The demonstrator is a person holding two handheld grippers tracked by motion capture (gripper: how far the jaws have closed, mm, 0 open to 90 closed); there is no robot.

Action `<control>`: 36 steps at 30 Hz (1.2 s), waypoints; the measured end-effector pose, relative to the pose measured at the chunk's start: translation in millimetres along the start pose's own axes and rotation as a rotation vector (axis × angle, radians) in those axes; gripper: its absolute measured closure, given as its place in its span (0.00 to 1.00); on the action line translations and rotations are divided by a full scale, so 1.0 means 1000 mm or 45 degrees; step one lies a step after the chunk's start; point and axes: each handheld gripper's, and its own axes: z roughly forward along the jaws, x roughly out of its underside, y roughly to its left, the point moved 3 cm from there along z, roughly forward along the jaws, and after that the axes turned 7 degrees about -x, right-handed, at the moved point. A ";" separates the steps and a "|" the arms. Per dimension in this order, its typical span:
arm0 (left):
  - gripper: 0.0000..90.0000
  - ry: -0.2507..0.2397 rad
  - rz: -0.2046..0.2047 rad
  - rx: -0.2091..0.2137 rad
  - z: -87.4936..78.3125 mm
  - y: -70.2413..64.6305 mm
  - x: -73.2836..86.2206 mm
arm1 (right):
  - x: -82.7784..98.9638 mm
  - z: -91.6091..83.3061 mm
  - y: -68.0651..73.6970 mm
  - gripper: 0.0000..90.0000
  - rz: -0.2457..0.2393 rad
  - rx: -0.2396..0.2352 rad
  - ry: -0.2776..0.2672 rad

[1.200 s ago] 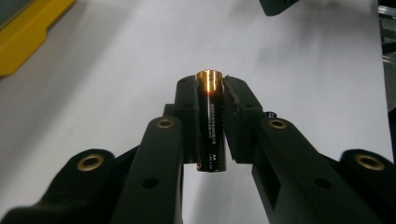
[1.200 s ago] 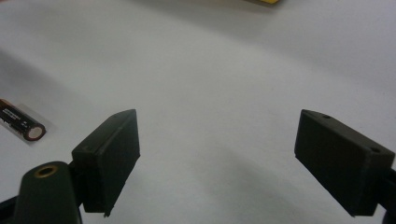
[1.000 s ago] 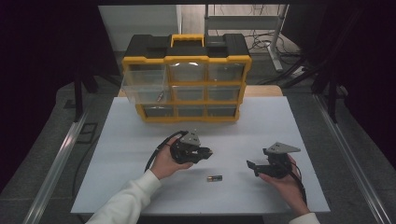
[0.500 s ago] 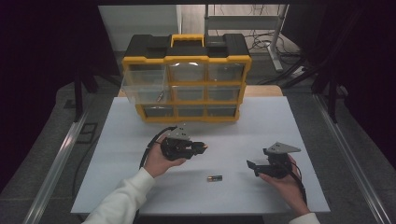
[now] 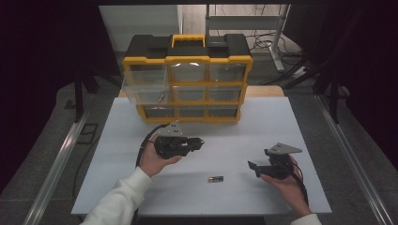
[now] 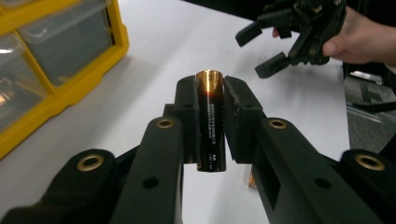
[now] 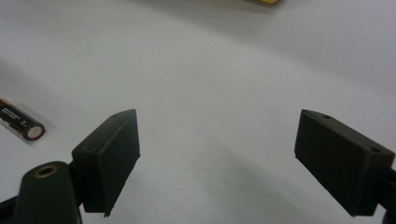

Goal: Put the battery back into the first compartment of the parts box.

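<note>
The left gripper view showed the left tool (image 6: pixel 210 119) squeezing a battery (image 6: pixel 210 121) between its pads, above the desk (image 5: pixel 263 122), while the right tool (image 7: pixel 217 158) stood wide open, holding nothing, near another battery (image 7: pixel 18 122).

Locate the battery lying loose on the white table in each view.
High view: loose battery low centre, between the hands.
Left gripper view: a sliver behind its right jaw, likely this battery.
Right gripper view: far left edge.
Shared landmark: yellow drawer organizer.
</note>
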 end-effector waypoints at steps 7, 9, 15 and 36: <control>0.86 -0.051 -0.030 -0.010 -0.011 0.005 -0.001 | 0.000 0.000 0.000 0.16 0.000 0.001 0.000; 0.86 -0.065 -0.038 -0.011 -0.013 0.006 -0.001 | 0.000 0.000 0.000 0.16 0.000 0.001 0.000; 0.86 -0.115 -0.052 -0.012 -0.024 0.009 -0.005 | 0.000 0.000 0.000 0.16 -0.001 0.001 0.000; 0.86 -0.272 -0.105 -0.071 -0.067 0.026 -0.019 | 0.000 0.000 0.000 0.16 -0.004 0.001 0.006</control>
